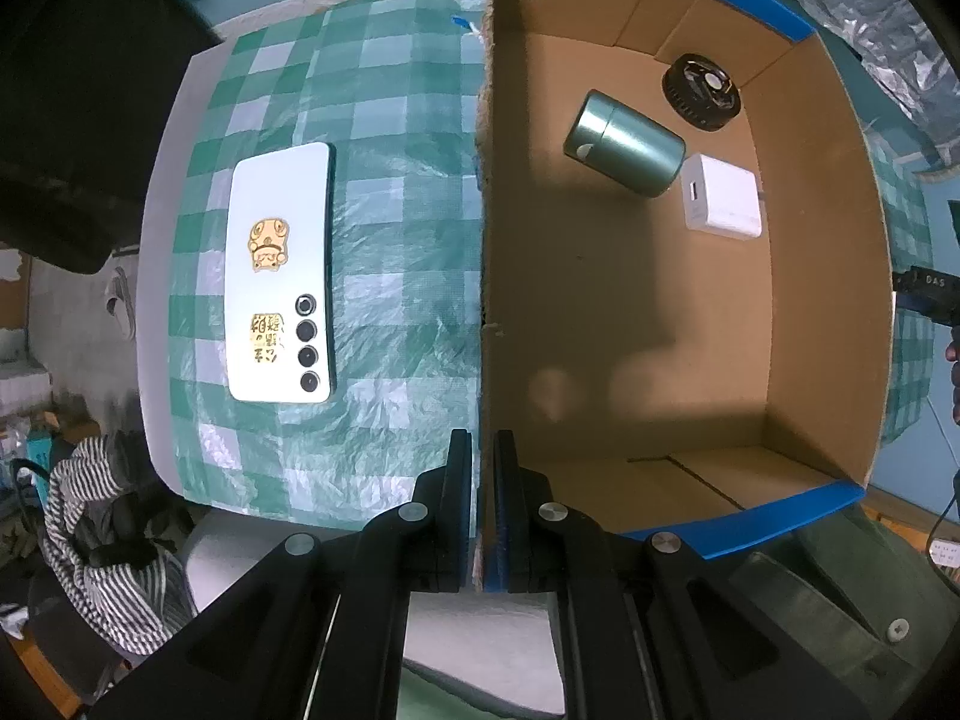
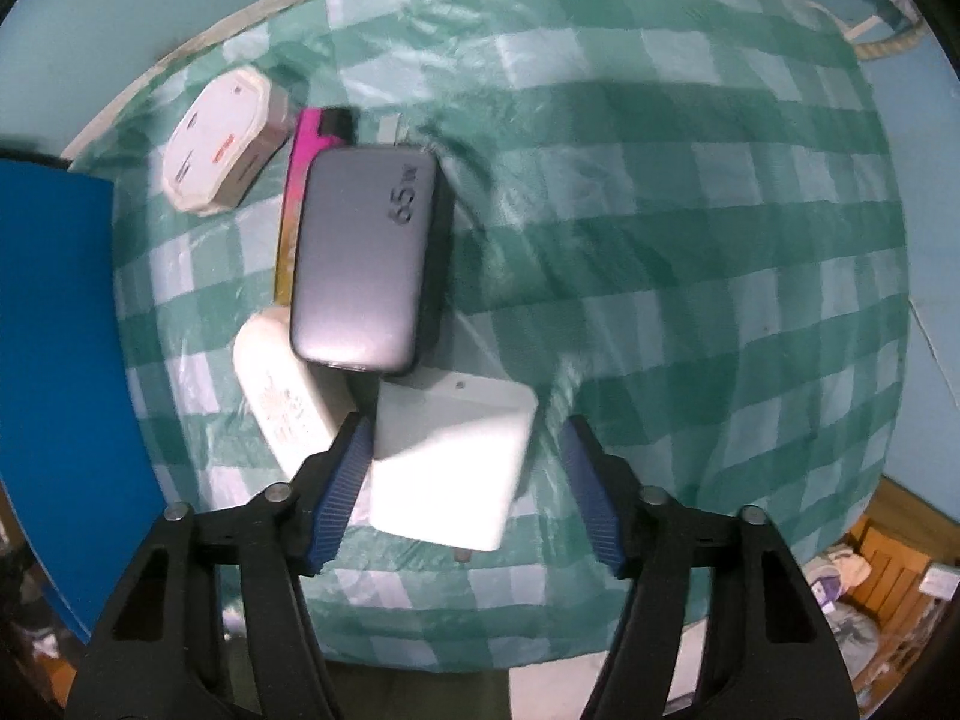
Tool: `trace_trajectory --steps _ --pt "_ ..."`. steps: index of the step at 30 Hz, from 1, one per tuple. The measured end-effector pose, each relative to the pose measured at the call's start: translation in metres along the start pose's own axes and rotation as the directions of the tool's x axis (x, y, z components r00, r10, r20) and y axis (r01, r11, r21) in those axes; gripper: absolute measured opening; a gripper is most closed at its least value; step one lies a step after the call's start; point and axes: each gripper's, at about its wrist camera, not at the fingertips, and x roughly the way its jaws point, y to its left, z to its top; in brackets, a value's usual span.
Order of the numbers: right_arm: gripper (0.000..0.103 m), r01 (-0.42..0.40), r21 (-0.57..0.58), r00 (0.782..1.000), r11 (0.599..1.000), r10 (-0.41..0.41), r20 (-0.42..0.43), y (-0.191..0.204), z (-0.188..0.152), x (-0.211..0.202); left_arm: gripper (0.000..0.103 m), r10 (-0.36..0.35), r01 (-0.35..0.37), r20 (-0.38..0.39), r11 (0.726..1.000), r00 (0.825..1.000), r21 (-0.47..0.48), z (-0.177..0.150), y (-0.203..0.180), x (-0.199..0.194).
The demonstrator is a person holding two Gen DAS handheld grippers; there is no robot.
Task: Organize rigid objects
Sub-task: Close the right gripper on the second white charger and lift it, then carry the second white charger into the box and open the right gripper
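Both views look straight down along their tools. The left one sits above the box (image 1: 678, 312) wall, seeing inside it and the checked cloth (image 1: 390, 228) beside. The right one hangs close over chargers (image 2: 450, 456) outside. Both share that cloth.

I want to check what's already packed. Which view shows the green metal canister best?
The left wrist view: the green canister lies on its side inside the cardboard box, fully visible. The right wrist view shows none of it.

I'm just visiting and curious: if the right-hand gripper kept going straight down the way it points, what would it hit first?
Most likely the white rectangular plastic charger block, which lies between the open fingers of the right gripper. How near it is I cannot tell.
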Motion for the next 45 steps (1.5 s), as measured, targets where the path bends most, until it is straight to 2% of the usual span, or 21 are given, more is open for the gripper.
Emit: trace_trajectory --steps 1,7,19,35,45 --pt "0.053 -0.006 -0.009 1.0 1.0 0.006 -0.007 -0.002 -0.002 0.001 0.007 0.0 0.0 0.006 1.0 1.0 0.001 0.0 0.0 -0.001" --pt "0.053 0.092 -0.141 0.996 0.986 -0.093 -0.002 0.011 -0.007 0.008 0.007 0.012 -0.012 0.018 1.0 1.0 0.002 0.0 -0.002 -0.002" --pt "0.052 0.086 -0.161 0.996 0.983 -0.085 0.014 0.014 -0.016 0.028 0.007 0.012 -0.012 0.024 1.0 1.0 0.014 -0.001 -0.006 -0.005" --pt "0.052 0.084 -0.23 0.995 0.97 -0.07 0.068 0.036 -0.04 -0.019 0.007 0.014 -0.015 0.021 1.0 1.0 0.017 -0.002 -0.006 -0.003" --pt "0.052 0.052 -0.291 0.994 0.955 -0.021 0.107 0.065 -0.036 -0.06 0.007 0.018 -0.019 0.02 1.0 1.0 0.018 -0.002 -0.005 -0.003"
